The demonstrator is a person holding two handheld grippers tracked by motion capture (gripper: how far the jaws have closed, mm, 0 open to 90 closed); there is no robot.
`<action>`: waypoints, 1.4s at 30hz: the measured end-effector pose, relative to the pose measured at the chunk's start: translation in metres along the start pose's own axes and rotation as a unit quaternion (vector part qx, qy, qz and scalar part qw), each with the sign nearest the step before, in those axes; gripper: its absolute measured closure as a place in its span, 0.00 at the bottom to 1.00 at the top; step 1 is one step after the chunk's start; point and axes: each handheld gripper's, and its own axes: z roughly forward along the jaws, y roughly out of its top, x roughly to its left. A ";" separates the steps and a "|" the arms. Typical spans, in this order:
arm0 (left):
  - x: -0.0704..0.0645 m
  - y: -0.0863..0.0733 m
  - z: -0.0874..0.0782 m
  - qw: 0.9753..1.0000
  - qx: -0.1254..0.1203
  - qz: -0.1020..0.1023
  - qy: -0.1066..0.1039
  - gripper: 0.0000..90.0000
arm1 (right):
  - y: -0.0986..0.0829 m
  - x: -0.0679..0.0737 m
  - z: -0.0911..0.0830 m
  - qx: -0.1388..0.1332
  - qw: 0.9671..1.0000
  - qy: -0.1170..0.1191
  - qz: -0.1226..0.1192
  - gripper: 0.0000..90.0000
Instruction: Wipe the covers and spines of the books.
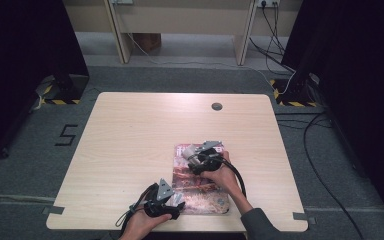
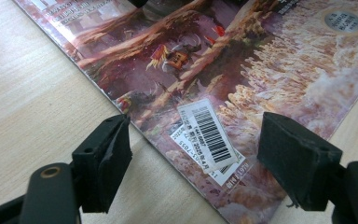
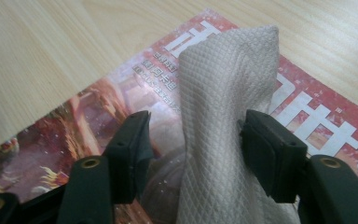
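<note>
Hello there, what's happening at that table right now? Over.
Right gripper jaws apart around paper towel on magazine. Left gripper open over magazine's barcode corner. Nothing blocking.

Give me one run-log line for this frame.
left gripper: open, jaws astride magazine corner | right gripper: cloth between jaws, grip unclear, over the cover | table: magazine flat

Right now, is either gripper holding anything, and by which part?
The right gripper has a white cloth between its jaws, but a gap shows on one side, so a grip cannot be told. The left gripper holds nothing.
</note>
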 end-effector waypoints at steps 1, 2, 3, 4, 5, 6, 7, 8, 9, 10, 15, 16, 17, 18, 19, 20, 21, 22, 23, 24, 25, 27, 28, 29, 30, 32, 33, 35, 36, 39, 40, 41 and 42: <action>0.000 0.000 0.000 1.000 0.000 0.000 0.000 0.27 | 0.000 -0.001 0.000 -0.002 1.000 0.004 0.000 0.46; 0.000 0.000 0.000 1.000 0.001 -0.001 -0.001 0.27 | 0.000 -0.003 -0.001 -0.004 1.000 0.008 0.010 0.46; 0.000 0.000 0.000 1.000 0.001 -0.003 -0.001 0.27 | 0.000 -0.004 -0.003 -0.009 1.000 0.009 0.016 0.47; 0.000 0.000 0.000 1.000 0.001 -0.003 -0.001 0.27 | 0.000 -0.005 -0.004 -0.014 1.000 0.010 0.020 0.51; 0.000 0.000 0.000 1.000 0.001 -0.002 -0.001 0.27 | 0.001 -0.007 -0.006 -0.020 1.000 0.008 0.016 0.55; 0.000 0.000 0.000 1.000 0.002 -0.002 -0.001 0.27 | 0.001 -0.008 -0.007 -0.023 1.000 0.002 0.013 0.56; 0.000 0.000 0.000 1.000 0.002 -0.002 -0.001 0.27 | 0.001 -0.009 -0.009 -0.024 1.000 -0.004 0.019 0.59; 0.000 0.000 0.000 1.000 0.002 -0.002 -0.001 0.27 | 0.001 -0.010 -0.010 -0.026 0.999 -0.007 0.017 0.63; 0.000 0.000 0.000 1.000 0.002 -0.002 -0.001 0.27 | 0.001 -0.011 -0.011 -0.027 0.999 -0.012 0.017 0.65; 0.000 0.000 0.000 1.000 0.002 -0.001 -0.001 0.27 | 0.001 -0.012 -0.011 -0.025 0.999 -0.019 0.017 0.68; 0.000 0.000 0.000 1.000 -0.001 0.001 -0.001 0.27 | -0.003 -0.008 -0.006 -0.004 0.999 -0.033 -0.016 0.72; 0.000 0.000 0.000 1.000 -0.001 0.001 0.000 0.27 | -0.002 -0.008 -0.005 -0.004 0.999 -0.034 -0.020 0.72; 0.000 0.000 0.000 1.000 -0.001 0.001 0.000 0.27 | -0.002 -0.007 -0.005 -0.002 0.999 -0.036 -0.023 0.73; 0.000 0.000 0.000 1.000 -0.001 0.001 -0.001 0.27 | -0.002 -0.008 -0.006 -0.001 0.999 -0.038 -0.022 0.73; 0.000 0.000 0.000 1.000 -0.001 0.001 -0.001 0.27 | -0.003 -0.010 -0.006 -0.001 0.999 -0.040 -0.022 0.73; 0.000 0.000 0.000 1.000 -0.001 0.001 -0.001 0.27 | -0.003 -0.012 -0.007 -0.001 0.999 -0.041 -0.015 0.72; 0.000 0.000 0.000 1.000 -0.001 0.001 0.000 0.27 | -0.004 -0.016 -0.008 -0.001 0.999 -0.046 -0.007 0.72; 0.000 0.000 0.000 1.000 -0.001 0.001 0.000 0.27 | -0.006 -0.021 -0.009 0.000 0.998 -0.055 0.002 0.72; 0.000 0.000 0.000 1.000 -0.001 0.001 -0.001 0.27 | -0.008 -0.027 -0.011 -0.003 0.998 -0.065 0.012 0.72; 0.000 0.000 0.000 1.000 -0.001 0.001 -0.001 0.27 | -0.010 -0.033 -0.013 -0.005 0.997 -0.071 0.023 0.72; 0.000 0.000 0.000 1.000 0.000 0.001 -0.002 0.27 | -0.012 -0.040 -0.015 -0.006 0.996 -0.077 0.031 0.72; 0.001 0.000 0.000 1.000 0.002 0.002 -0.002 0.27 | -0.016 -0.052 -0.019 -0.011 0.995 -0.088 0.049 0.72; 0.000 0.000 0.000 1.000 0.001 0.002 -0.002 0.27 | -0.018 -0.056 -0.020 -0.014 0.995 -0.087 0.056 0.72; 0.001 0.000 0.000 1.000 0.001 0.002 -0.002 0.27 | -0.019 -0.058 -0.021 -0.016 0.994 -0.085 0.064 0.72; 0.001 0.000 0.000 1.000 0.000 0.000 -0.002 0.27 | -0.019 -0.059 -0.021 -0.016 0.994 -0.086 0.064 0.71; 0.001 0.000 0.001 1.000 0.000 -0.002 -0.003 0.27 | -0.016 -0.058 -0.019 -0.012 0.994 -0.090 0.057 0.71; 0.001 0.000 0.001 1.000 0.000 -0.002 -0.003 0.26 | -0.014 -0.056 -0.017 -0.007 0.994 -0.091 0.052 0.71; 0.001 0.000 0.001 1.000 -0.001 -0.003 -0.001 0.26 | -0.008 -0.052 -0.012 0.000 0.995 -0.094 0.038 0.72; 0.001 0.000 0.001 1.000 -0.002 -0.003 -0.001 0.26 | -0.005 -0.048 -0.008 0.003 0.995 -0.089 0.035 0.72; 0.001 0.000 0.000 1.000 0.000 0.000 0.000 0.26 | 0.003 -0.041 0.000 0.003 0.996 -0.083 0.024 0.72; 0.001 0.000 0.000 1.000 0.002 0.002 0.000 0.26 | 0.007 -0.038 0.003 0.004 0.997 -0.079 0.021 0.72; 0.001 0.000 0.000 1.000 0.000 0.003 -0.001 0.26 | 0.011 -0.034 0.007 0.005 0.997 -0.076 0.016 0.72; 0.001 0.000 0.000 1.000 -0.001 0.002 -0.001 0.26 | 0.015 -0.030 0.010 0.007 0.997 -0.071 0.014 0.72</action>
